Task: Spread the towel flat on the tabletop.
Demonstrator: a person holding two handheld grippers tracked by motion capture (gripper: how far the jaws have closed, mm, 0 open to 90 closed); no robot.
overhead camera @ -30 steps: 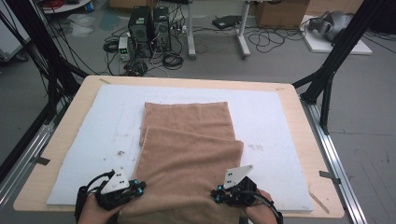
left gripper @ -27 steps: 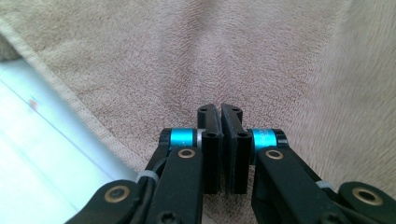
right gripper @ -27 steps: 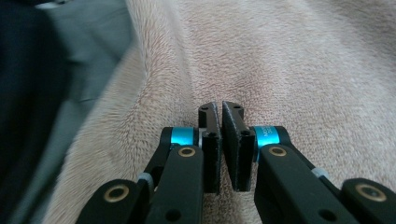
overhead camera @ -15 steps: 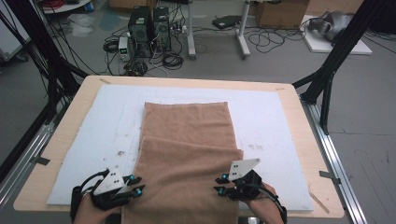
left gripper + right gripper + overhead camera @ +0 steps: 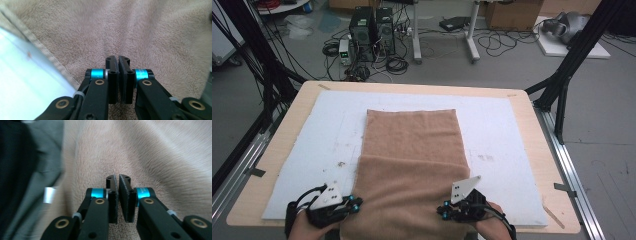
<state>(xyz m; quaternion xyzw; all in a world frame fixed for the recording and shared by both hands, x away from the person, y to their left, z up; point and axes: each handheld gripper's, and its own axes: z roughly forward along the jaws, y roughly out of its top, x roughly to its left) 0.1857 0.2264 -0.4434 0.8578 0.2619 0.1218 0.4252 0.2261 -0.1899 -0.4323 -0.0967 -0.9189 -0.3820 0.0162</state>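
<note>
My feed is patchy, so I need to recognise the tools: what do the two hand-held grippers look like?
Each hand-held gripper, left and right, is black, with two flat black jaws, cyan-blue collars and brass-coloured pivot pins. A pale grey three-cornered plate with small dark holes sits on top of each. Black cable trails back along each hand.

The left gripper [image 5: 117, 60] has its two black jaws pressed nearly together over a tan terry towel [image 5: 140, 30]. The towel's hemmed edge [image 5: 45, 51] runs diagonally at left, beside the white table mat [image 5: 22, 82].
</note>
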